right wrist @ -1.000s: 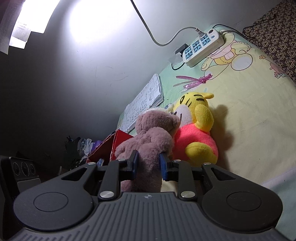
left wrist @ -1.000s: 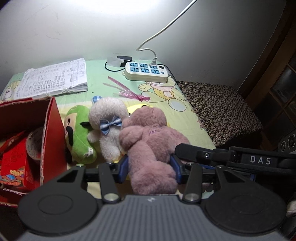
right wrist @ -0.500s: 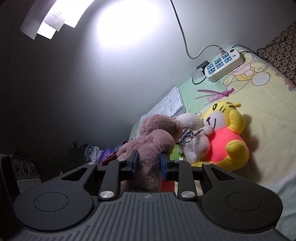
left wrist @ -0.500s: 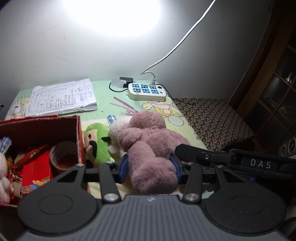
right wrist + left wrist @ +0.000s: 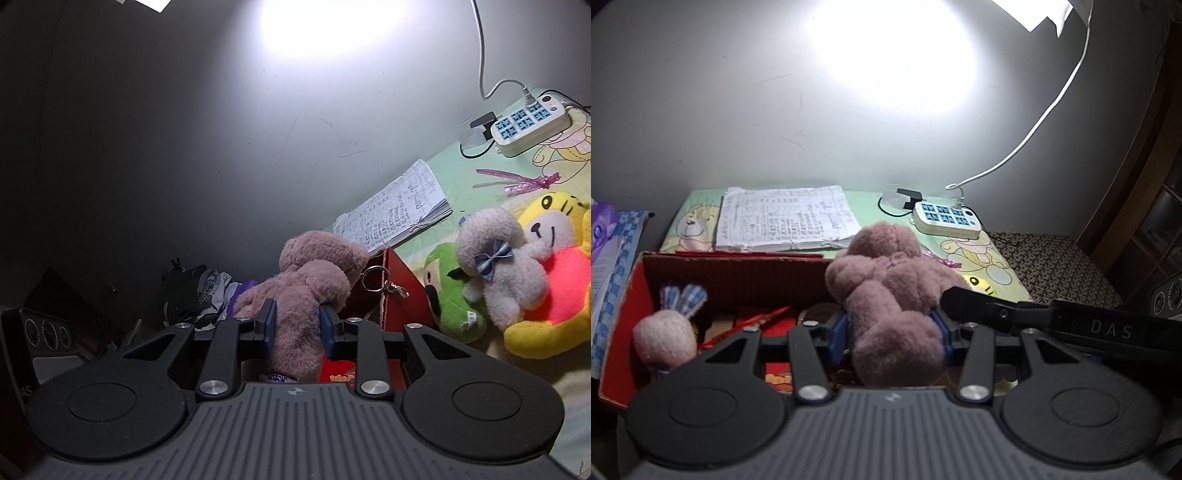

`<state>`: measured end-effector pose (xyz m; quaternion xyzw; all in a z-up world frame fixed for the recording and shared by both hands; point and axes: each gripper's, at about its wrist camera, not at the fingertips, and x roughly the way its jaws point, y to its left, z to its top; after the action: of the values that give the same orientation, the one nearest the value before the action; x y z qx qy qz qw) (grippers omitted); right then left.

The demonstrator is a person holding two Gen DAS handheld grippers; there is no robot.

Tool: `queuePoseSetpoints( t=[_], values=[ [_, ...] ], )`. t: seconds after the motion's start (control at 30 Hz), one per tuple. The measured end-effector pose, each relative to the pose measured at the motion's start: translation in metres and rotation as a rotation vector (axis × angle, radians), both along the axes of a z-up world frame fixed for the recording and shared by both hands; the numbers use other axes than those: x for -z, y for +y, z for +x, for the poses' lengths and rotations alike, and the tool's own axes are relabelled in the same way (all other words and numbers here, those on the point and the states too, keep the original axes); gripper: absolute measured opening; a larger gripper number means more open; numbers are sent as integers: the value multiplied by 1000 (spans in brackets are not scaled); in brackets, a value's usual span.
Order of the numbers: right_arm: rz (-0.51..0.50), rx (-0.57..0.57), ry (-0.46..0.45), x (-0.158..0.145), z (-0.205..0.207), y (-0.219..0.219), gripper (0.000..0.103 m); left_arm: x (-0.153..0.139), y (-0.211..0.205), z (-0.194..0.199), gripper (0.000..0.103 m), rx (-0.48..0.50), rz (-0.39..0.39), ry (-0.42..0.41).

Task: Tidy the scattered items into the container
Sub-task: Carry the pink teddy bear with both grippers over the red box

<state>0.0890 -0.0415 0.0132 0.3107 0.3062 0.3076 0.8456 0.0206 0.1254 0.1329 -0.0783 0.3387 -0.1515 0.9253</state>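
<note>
Both pairs of tongs grip the same mauve teddy bear (image 5: 892, 295): the left tongs (image 5: 892, 334) are closed onto its lower body, blue pads sunk into the plush on either side, and the right tongs (image 5: 297, 325) are pinched narrowly on its torso, seen at the centre of the right wrist view. The bear hangs at the right end of the red cardboard box (image 5: 642, 280), which fills the lower left of the left wrist view and already holds a small pink rabbit toy (image 5: 666, 338) and some red packets. To do this step well, the bear should probably be carried a little further over the box's interior, clear of its wall, before either grip lets go, then lowered until it rests on the contents; releasing both pairs together would likely keep it from swinging back out. A metal key ring (image 5: 375, 279) dangles from the bear beside the box edge at centre right of the right wrist view and could catch there, so a slight lift seems wise. Left on the bed, at the right of that view, are a green plush (image 5: 448, 295), a grey plush with a blue bow (image 5: 498, 258) and a yellow tiger plush (image 5: 554, 280).
</note>
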Motion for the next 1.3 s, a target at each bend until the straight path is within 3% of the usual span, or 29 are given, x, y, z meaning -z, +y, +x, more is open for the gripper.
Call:
queuePoseSetpoints(
  t=[0.5, 1.1, 1.3],
  values=[
    [24, -70, 18, 27, 29, 79, 29, 20, 77, 21, 47, -81, 51, 12],
    [-52, -140, 142, 73, 61, 122, 28, 79, 115, 55, 47, -95, 66, 139],
    [-142, -162, 149, 73, 63, 137, 29, 90, 106, 51, 47, -80, 175, 142]
  ],
)
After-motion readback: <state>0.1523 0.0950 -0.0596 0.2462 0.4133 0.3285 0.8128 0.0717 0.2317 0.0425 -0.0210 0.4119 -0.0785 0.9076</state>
